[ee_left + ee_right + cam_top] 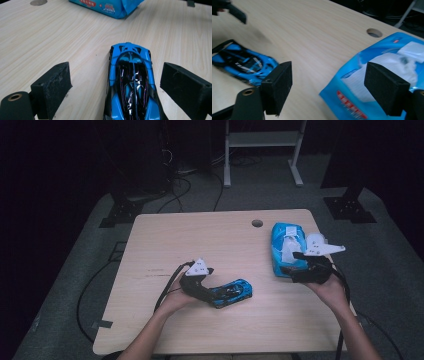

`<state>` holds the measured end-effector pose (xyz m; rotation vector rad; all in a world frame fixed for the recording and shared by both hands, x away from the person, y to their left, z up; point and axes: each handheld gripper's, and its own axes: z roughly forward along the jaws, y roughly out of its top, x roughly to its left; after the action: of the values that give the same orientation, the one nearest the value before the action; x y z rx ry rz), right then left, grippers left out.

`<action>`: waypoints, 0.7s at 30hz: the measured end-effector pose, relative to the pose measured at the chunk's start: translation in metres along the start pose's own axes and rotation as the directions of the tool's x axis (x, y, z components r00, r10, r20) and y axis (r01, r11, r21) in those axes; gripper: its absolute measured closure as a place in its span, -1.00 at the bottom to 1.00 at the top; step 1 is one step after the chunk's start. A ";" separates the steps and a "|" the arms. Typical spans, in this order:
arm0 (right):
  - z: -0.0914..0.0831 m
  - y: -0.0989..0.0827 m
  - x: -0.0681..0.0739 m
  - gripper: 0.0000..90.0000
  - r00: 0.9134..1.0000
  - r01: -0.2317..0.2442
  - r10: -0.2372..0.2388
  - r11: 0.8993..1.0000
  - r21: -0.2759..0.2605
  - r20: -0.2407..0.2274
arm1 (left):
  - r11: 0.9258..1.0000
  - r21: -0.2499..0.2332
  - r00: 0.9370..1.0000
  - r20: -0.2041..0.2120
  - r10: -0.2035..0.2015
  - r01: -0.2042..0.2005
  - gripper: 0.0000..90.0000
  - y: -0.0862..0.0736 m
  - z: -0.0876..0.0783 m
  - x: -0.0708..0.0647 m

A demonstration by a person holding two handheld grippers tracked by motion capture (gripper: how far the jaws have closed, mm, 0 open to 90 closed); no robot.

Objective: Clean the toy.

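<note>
L gripper [112,82] jaws wide apart – blue toy sports car [131,85] sits between, untouched, on table [62,37]. R gripper [332,87] agape, empty, over blue wet-wipes pack [372,82] at table's right.

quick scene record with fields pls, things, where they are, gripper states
surface: wooden table with a round hole near its far edge
toy car: blue and black, flat on the table, between the left jaws, pads not touching it
left gripper: open, low over the car
wipes pack: blue, lying on the table's right side, white sheet at its opening
right gripper: open, above the pack's near end, nothing held
floor: cables beyond the table
</note>
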<state>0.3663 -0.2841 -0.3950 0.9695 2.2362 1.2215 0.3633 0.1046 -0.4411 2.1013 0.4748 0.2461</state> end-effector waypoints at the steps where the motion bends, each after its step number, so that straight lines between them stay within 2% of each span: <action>1: 0.002 0.003 -0.004 -0.51 1.000 0.000 0.000 1.000 0.002 0.013 | 1.000 0.006 1.000 0.001 0.004 -0.004 -0.80 0.000 0.000 0.000; 6: 0.012 0.015 -0.025 -0.51 0.997 -0.011 0.010 1.000 0.019 0.070 | 1.000 0.010 1.000 -0.007 0.007 -0.007 -0.80 0.000 -0.001 0.000; 8: 0.016 0.020 -0.032 -0.50 0.995 -0.003 0.000 1.000 0.024 0.100 | 1.000 0.004 1.000 -0.008 0.004 -0.004 -0.80 -0.001 0.000 -0.001; 11: 0.021 0.024 -0.043 -0.50 0.991 -0.014 0.008 0.999 0.040 0.137 | 1.000 0.010 1.000 -0.013 0.017 -0.017 -0.80 0.001 0.000 -0.002; 16: 0.028 0.023 -0.055 -0.45 0.986 -0.043 0.034 0.998 0.056 0.166 | 0.998 0.015 0.998 -0.013 0.057 -0.056 -0.80 0.003 0.002 -0.008; 21: 0.040 0.016 -0.061 -0.33 0.983 -0.063 0.044 0.993 0.102 0.180 | 0.999 0.004 0.999 -0.010 0.051 -0.051 -0.80 0.005 0.005 -0.011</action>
<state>0.4389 -0.3009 -0.4012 1.1397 2.1658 1.0016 0.3567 0.0937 -0.4396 2.1188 0.4288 0.2860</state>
